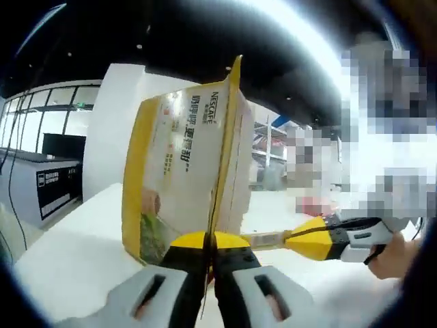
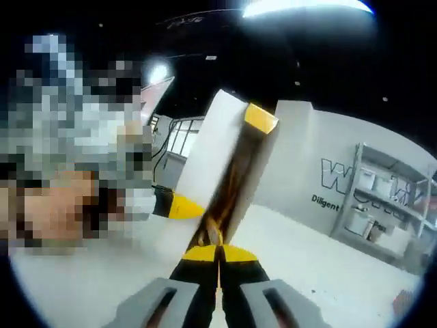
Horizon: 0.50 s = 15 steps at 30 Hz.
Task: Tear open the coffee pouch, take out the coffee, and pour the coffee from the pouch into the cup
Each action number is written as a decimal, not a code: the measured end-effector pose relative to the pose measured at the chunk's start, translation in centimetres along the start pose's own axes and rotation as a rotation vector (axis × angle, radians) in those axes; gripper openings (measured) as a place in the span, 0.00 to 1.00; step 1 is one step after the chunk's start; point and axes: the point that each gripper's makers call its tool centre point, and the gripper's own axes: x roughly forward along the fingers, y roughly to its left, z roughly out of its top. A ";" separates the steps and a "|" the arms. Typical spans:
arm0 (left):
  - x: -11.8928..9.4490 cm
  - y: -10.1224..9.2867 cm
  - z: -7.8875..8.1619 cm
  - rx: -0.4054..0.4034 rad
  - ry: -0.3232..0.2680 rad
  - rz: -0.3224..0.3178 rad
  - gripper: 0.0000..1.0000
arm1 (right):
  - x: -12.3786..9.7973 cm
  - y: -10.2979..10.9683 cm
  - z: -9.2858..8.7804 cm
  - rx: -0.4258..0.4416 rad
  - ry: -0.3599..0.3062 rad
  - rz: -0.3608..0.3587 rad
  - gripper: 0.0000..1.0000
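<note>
Both hand-held grippers clamp the coffee pouch (image 1: 181, 171): left hand-held gripper (image 1: 208, 242) below, right hand-held gripper (image 2: 218, 251) beside. Tear best by pulling apart close together, keeping grips firm.

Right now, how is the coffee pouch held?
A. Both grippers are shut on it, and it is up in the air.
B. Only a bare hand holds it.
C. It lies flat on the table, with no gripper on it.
A: in the left gripper view the left gripper pinches the pouch at its lower edge and the right gripper grips it from the side; the pouch stands up off the table.
</note>
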 end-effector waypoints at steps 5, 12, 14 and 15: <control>-0.4 -0.2 -0.2 0.083 0.041 0.033 0.04 | -2.9 -0.9 2.3 -0.074 -0.054 -0.014 0.01; -0.2 0.0 0.0 0.167 0.068 0.070 0.04 | -9.4 -3.8 5.7 -0.138 -0.145 -0.043 0.01; -0.1 0.0 0.1 0.191 0.076 0.078 0.04 | -11.3 -4.5 6.7 -0.157 -0.181 -0.056 0.01; -0.1 0.2 0.1 0.210 0.081 0.089 0.04 | -12.0 -4.7 7.0 -0.159 -0.191 -0.058 0.01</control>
